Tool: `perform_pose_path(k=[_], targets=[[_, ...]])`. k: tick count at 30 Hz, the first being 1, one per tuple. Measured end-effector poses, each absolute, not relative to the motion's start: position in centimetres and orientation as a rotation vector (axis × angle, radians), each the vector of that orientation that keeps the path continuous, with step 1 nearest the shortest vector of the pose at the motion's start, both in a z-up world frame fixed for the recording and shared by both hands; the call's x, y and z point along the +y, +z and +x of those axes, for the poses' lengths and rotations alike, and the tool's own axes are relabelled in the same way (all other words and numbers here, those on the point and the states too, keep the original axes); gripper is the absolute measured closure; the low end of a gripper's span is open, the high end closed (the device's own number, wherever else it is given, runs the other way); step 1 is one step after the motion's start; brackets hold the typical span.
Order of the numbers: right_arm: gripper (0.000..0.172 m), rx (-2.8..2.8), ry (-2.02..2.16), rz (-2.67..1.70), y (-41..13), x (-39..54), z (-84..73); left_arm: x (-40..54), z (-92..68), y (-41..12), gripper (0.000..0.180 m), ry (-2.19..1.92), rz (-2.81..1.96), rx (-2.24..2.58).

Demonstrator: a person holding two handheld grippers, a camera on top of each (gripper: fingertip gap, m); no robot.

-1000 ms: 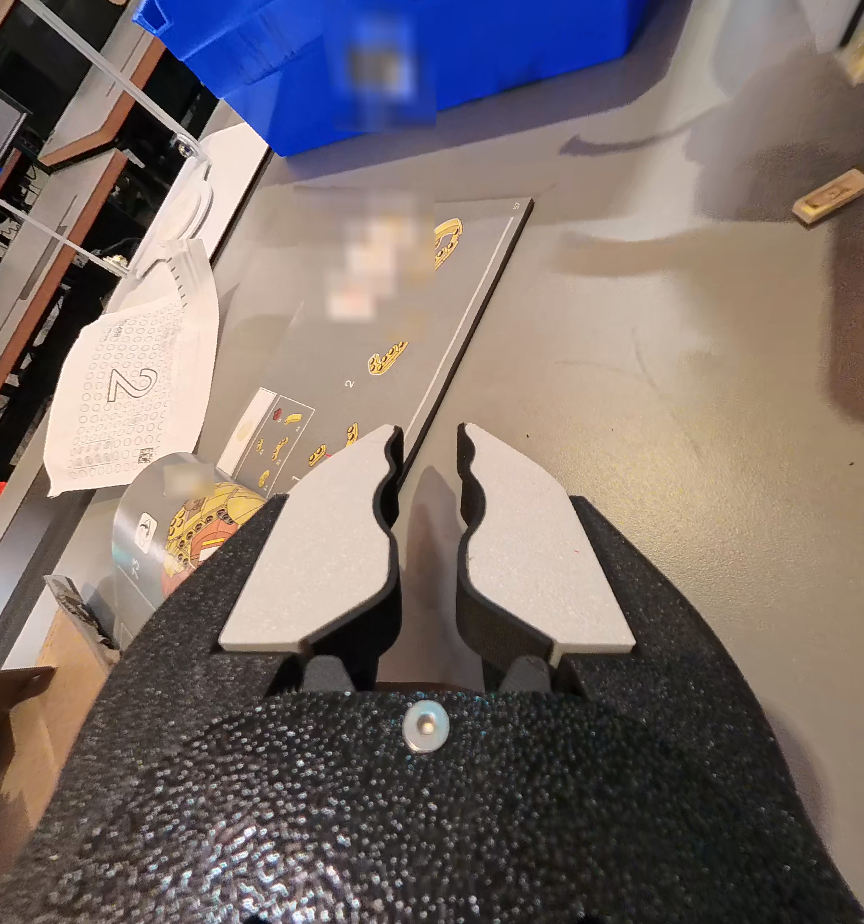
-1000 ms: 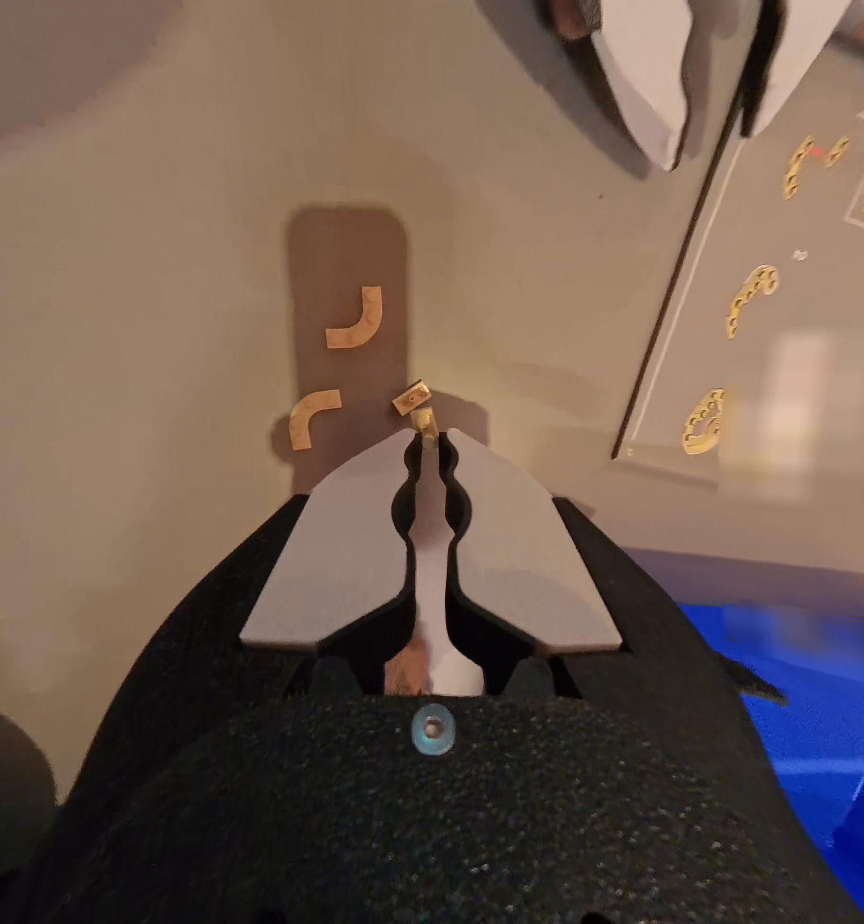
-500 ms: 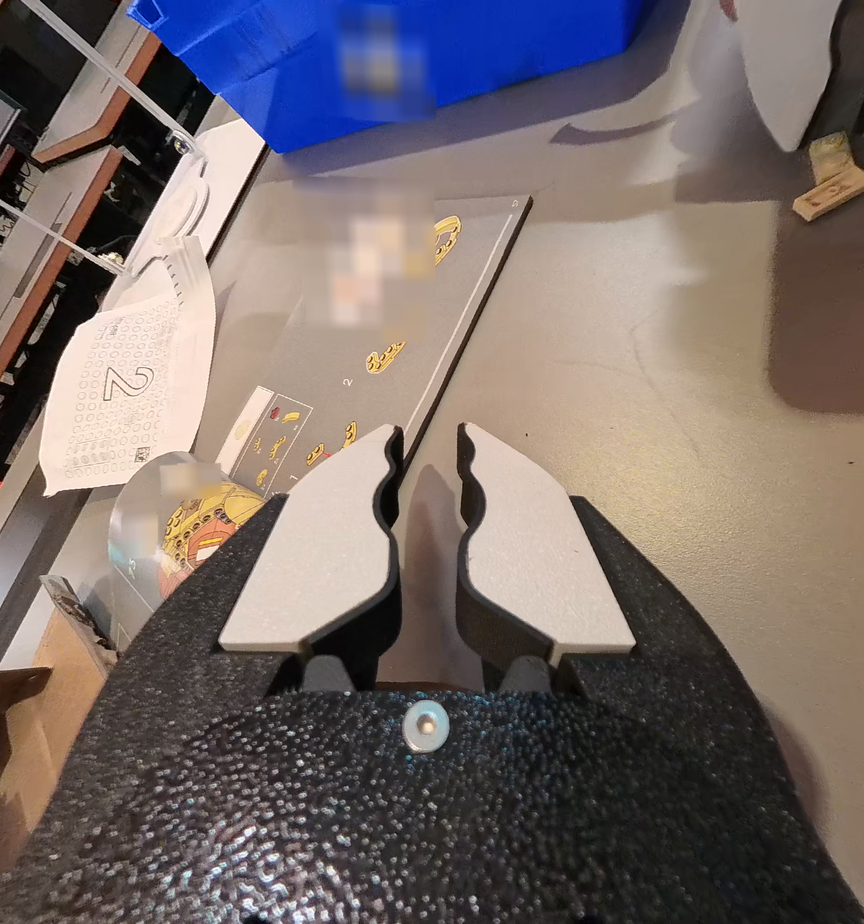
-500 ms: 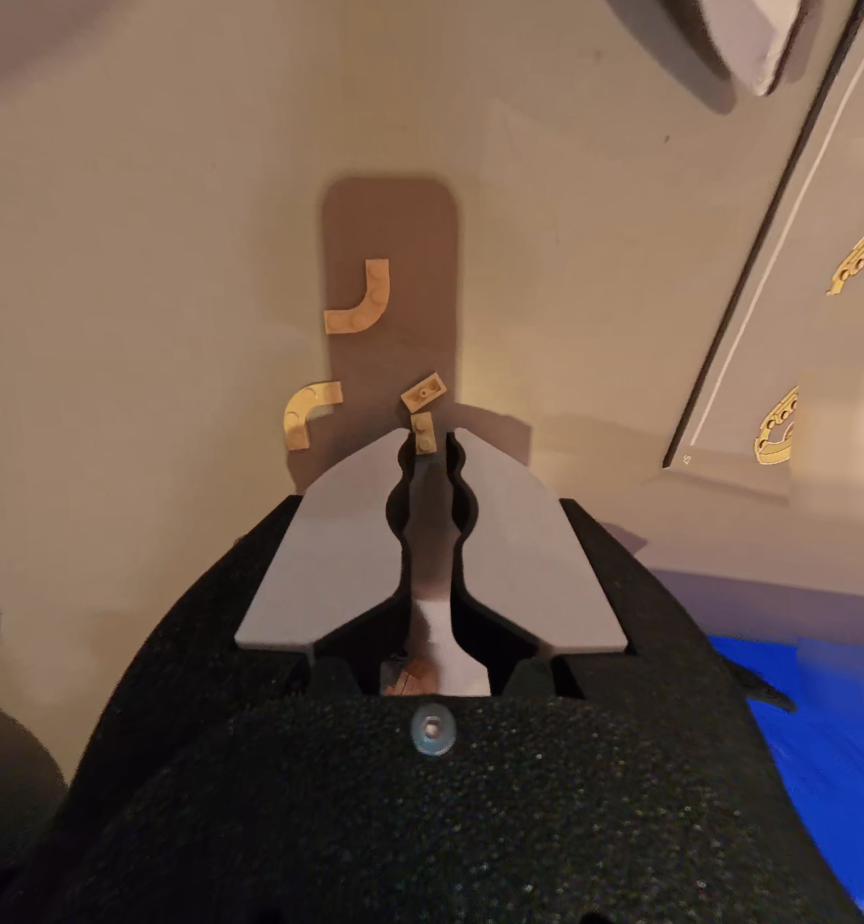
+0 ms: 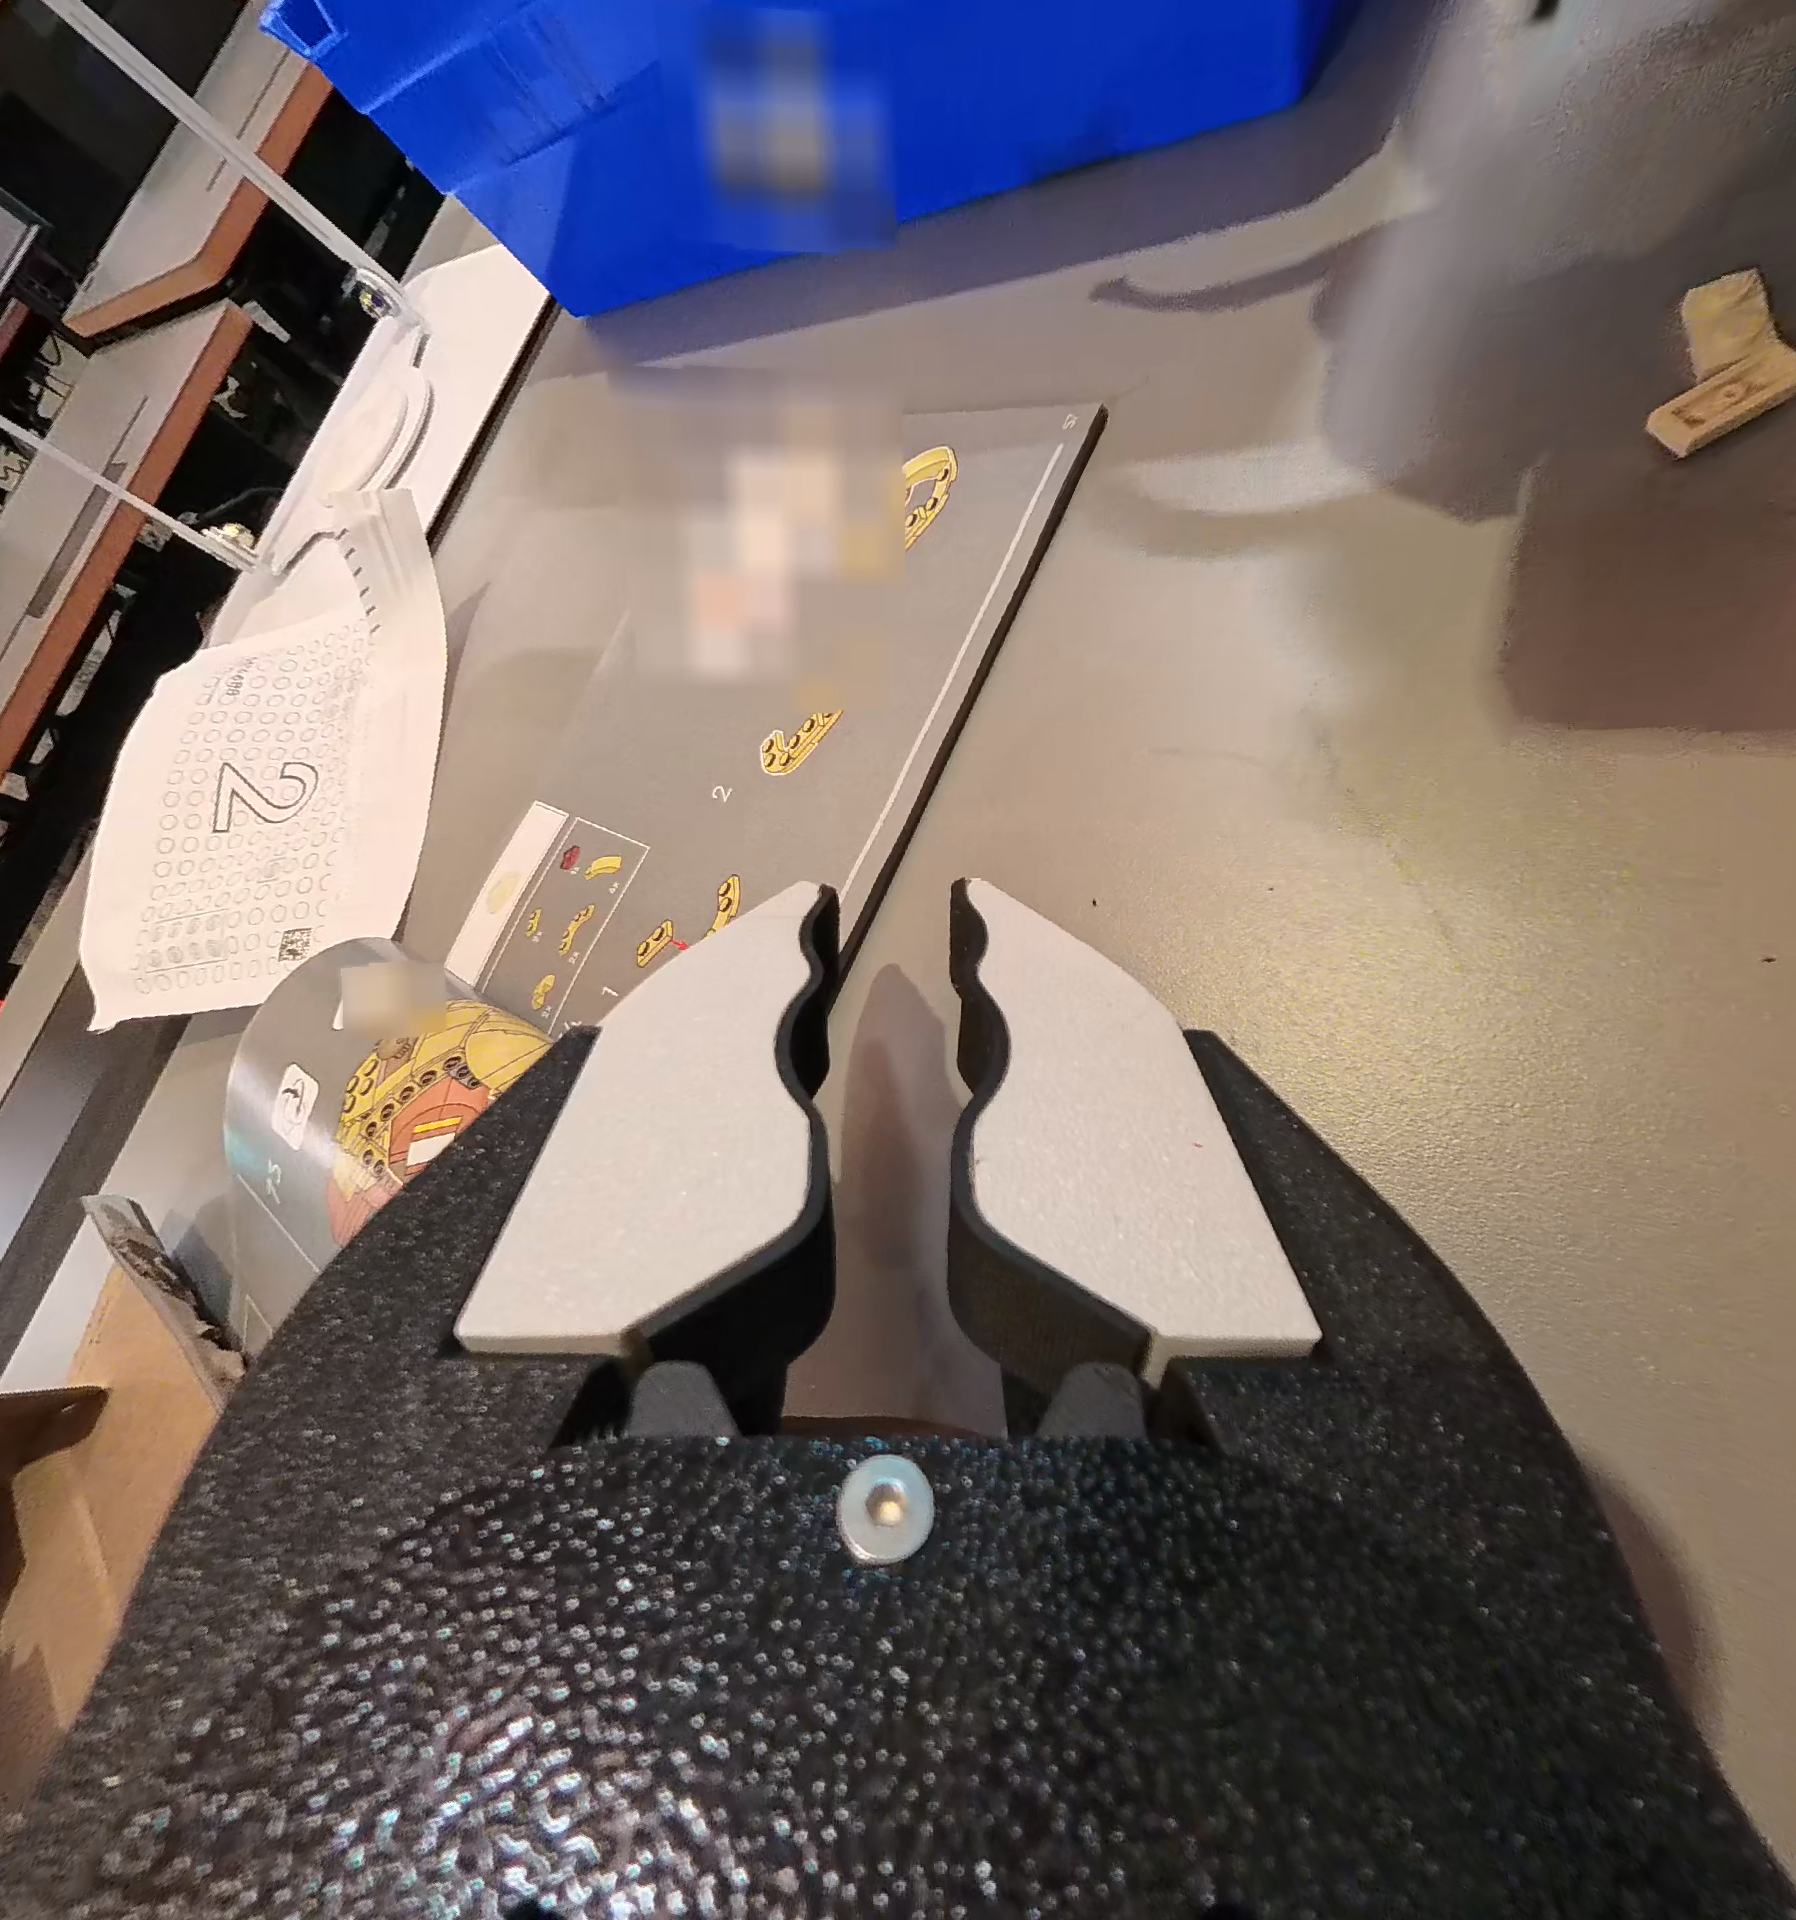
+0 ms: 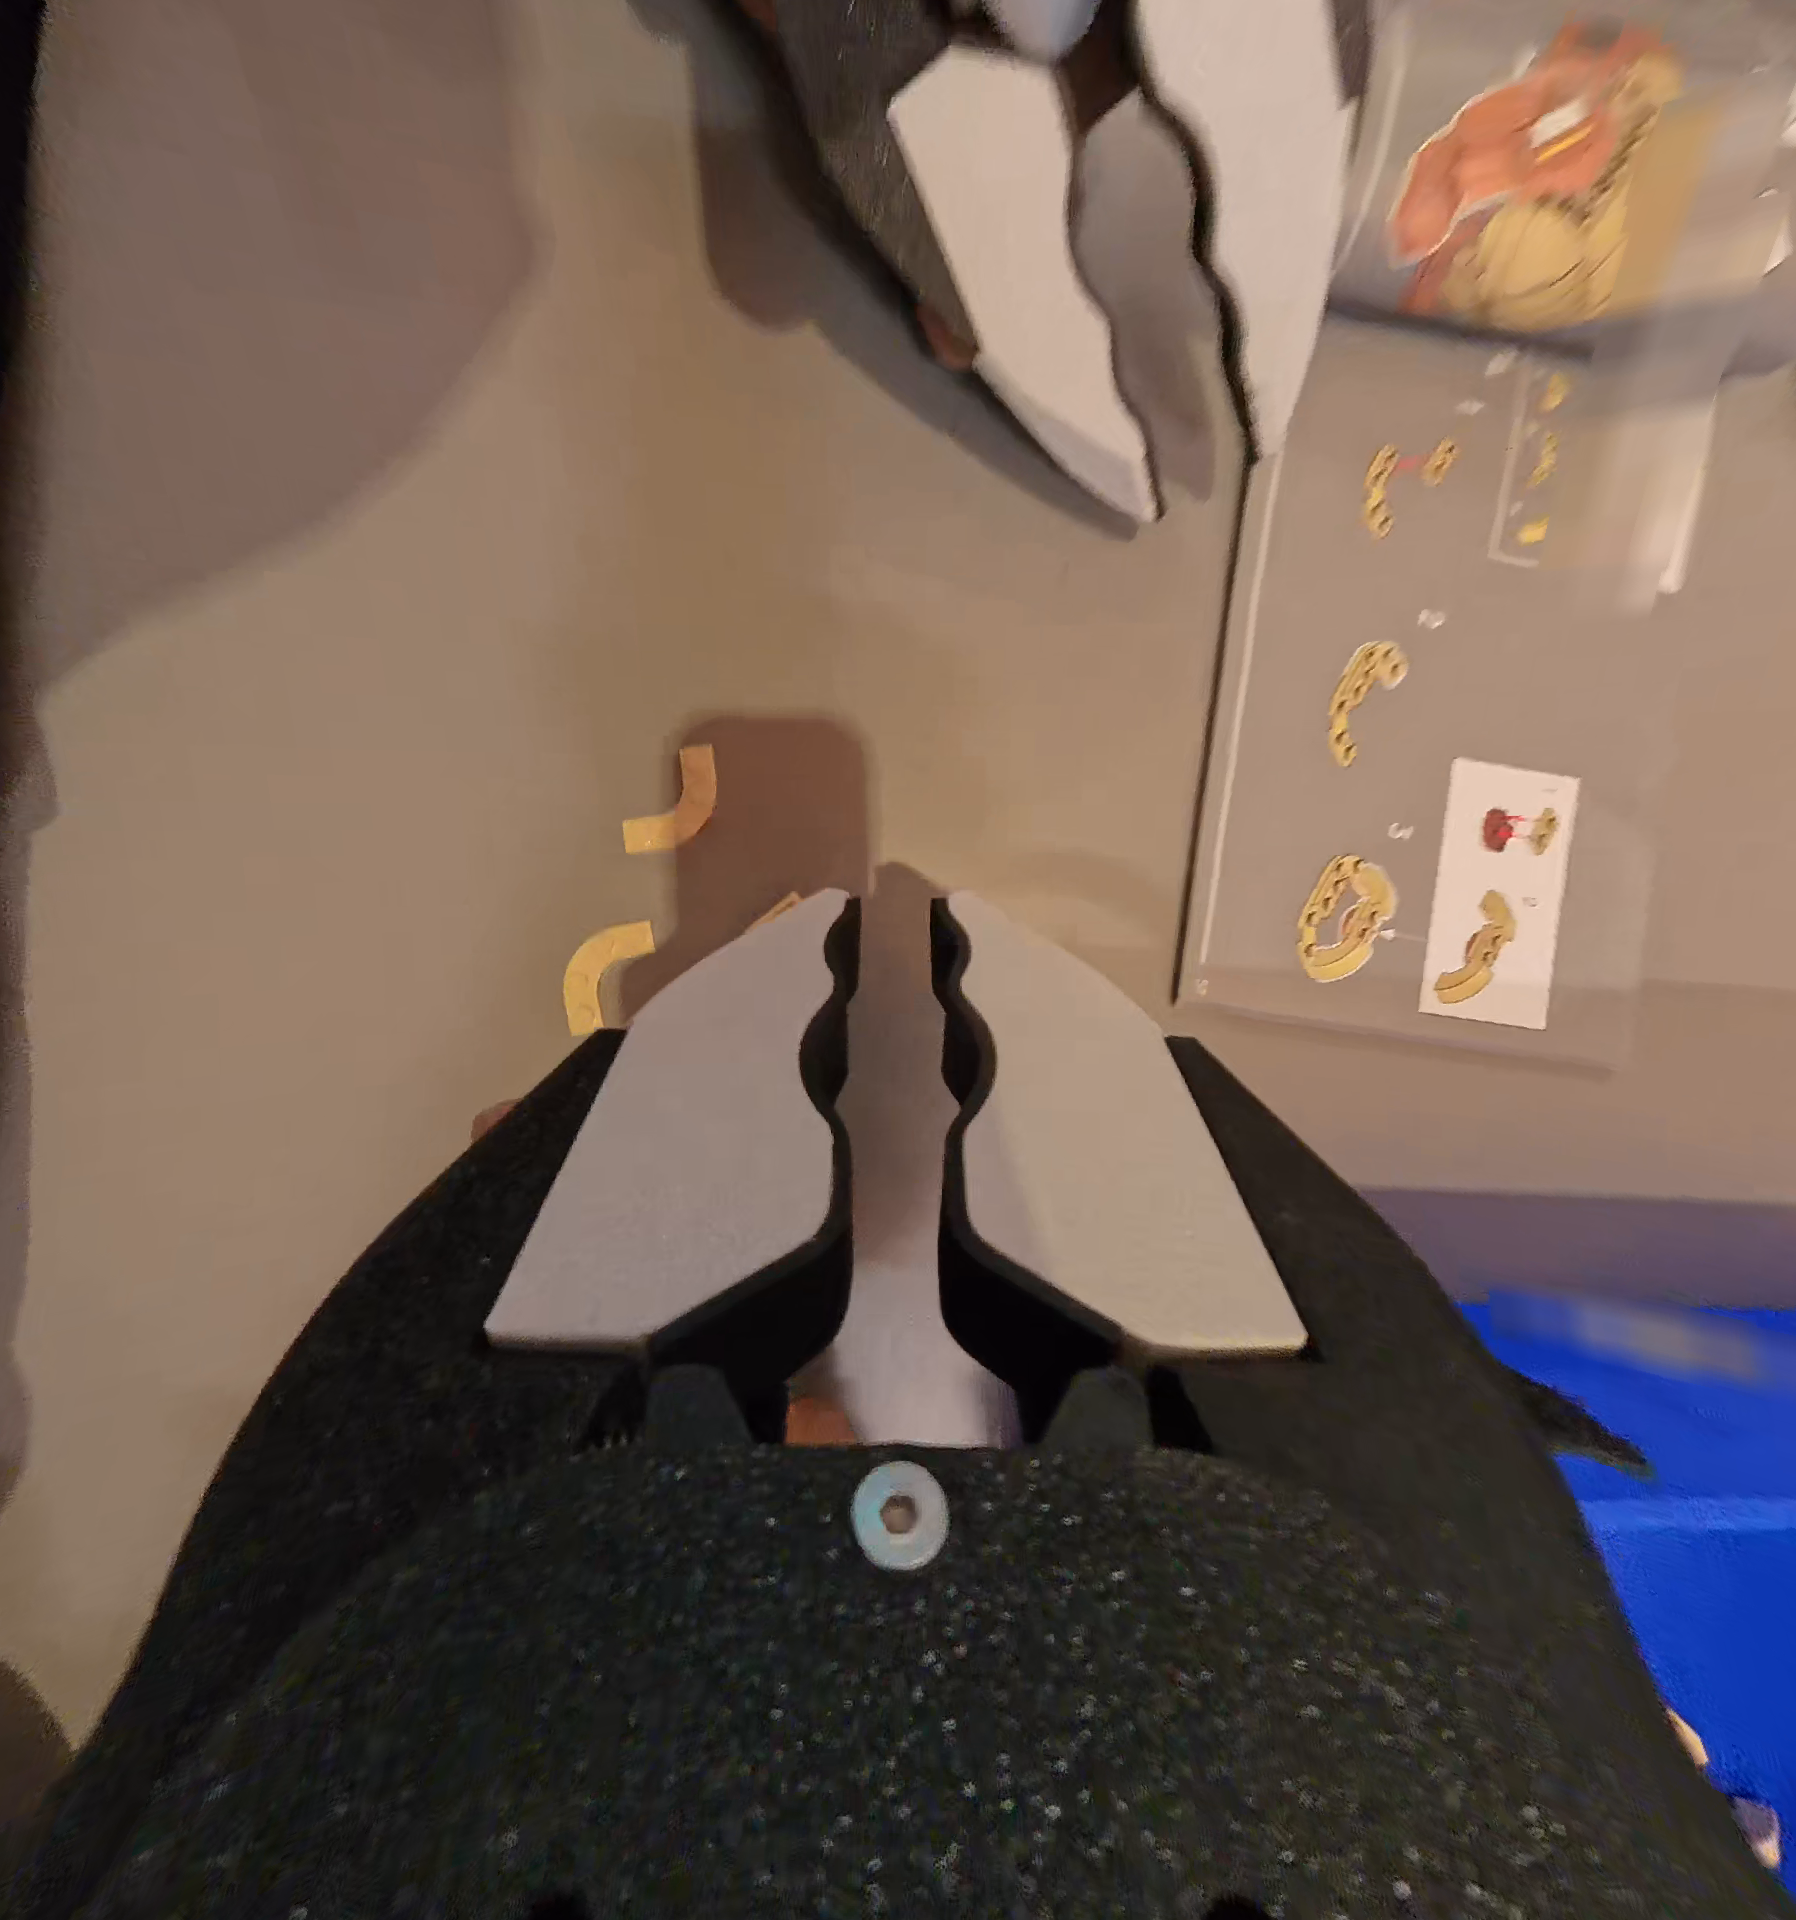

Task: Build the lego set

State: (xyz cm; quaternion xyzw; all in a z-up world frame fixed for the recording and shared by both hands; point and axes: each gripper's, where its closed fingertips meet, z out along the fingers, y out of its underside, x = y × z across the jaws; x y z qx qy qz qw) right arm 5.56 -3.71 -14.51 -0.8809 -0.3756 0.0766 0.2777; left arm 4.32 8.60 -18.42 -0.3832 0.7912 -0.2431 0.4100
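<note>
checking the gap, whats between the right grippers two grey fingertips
Nothing: in the right wrist view the right gripper stands open, and between its fingers only shadowed beige tabletop shows. A small tan plate piece peeks out beside the left finger, outside the gap.

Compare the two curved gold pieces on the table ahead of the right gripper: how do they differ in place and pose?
The farther curved piece lies half on the brown patch, clear of the gripper; the nearer curved piece lies on bare table beside the right gripper's left finger. Their bends face opposite ways. Both are flat, gold quarter-arcs of similar size.
</note>
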Motion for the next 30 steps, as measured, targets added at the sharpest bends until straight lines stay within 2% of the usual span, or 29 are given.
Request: perform_pose_path(k=[18, 22, 27, 30], targets=[[0.159, -0.922, 0.087, -2.236, -11.1, -2.2, 6.6, 8.6, 4.3, -18.4, 0.161, -0.611, -0.965, 1.99], [0.159, -0.863, 0.04, -2.188, -8.4, -2.4, 8.4, 8.6, 4.3, -18.4, 0.161, -0.61, -0.964, 1.992], [0.159, -0.602, -0.201, -2.12, -1.5, -3.8, 17.6, 8.5, 4.2, -18.4, 0.161, -0.609, -0.959, 1.995], [0.158, -0.41, -0.282, -2.153, -1.1, -4.9, 24.4, 8.5, 4.3, -18.4, 0.161, -0.611, -0.959, 1.993]])
